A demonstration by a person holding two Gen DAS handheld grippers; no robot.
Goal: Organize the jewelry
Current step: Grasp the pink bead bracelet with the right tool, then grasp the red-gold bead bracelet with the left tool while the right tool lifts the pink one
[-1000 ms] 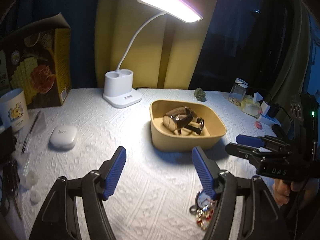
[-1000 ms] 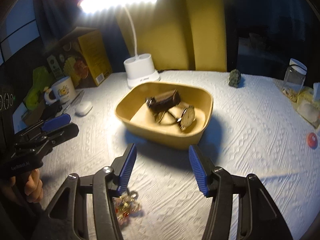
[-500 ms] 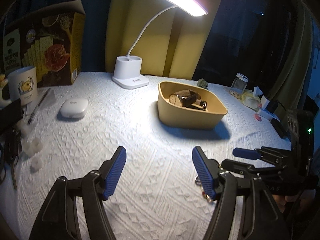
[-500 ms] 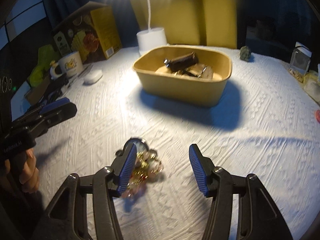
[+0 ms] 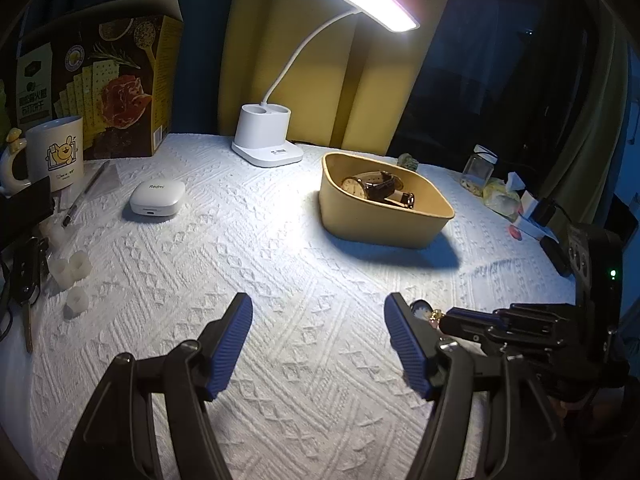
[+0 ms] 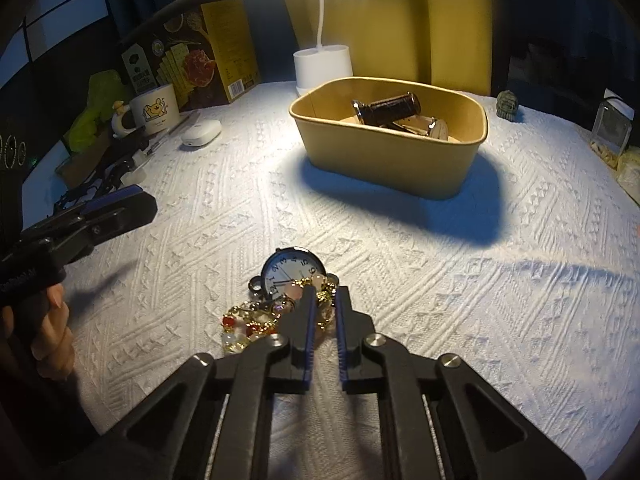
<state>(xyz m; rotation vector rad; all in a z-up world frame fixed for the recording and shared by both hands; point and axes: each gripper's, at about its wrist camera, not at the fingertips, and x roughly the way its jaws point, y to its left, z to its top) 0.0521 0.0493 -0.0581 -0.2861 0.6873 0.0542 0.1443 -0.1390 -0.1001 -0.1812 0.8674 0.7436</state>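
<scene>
A watch with a gold and pink bead bracelet (image 6: 280, 300) lies on the white cloth; its round white dial (image 6: 292, 272) faces up. My right gripper (image 6: 323, 296) is shut on the bracelet's beads, low on the cloth. The bracelet also shows in the left wrist view (image 5: 426, 312), just right of my left fingers. My left gripper (image 5: 318, 326) is open and empty above the cloth. A tan tray (image 6: 384, 156) behind holds two watches (image 6: 390, 110); the tray (image 5: 384, 228) also appears in the left wrist view.
A white desk lamp (image 5: 266, 140) stands at the back. A cracker box (image 5: 100, 84), mug (image 5: 56, 152), white earbud case (image 5: 156, 200) and keys (image 5: 28, 276) lie to the left. A glass jar (image 5: 478, 170) and small items sit to the right.
My right gripper has dropped onto the bracelet and closed on its beads. My left gripper has pulled back and up a little, still open.
</scene>
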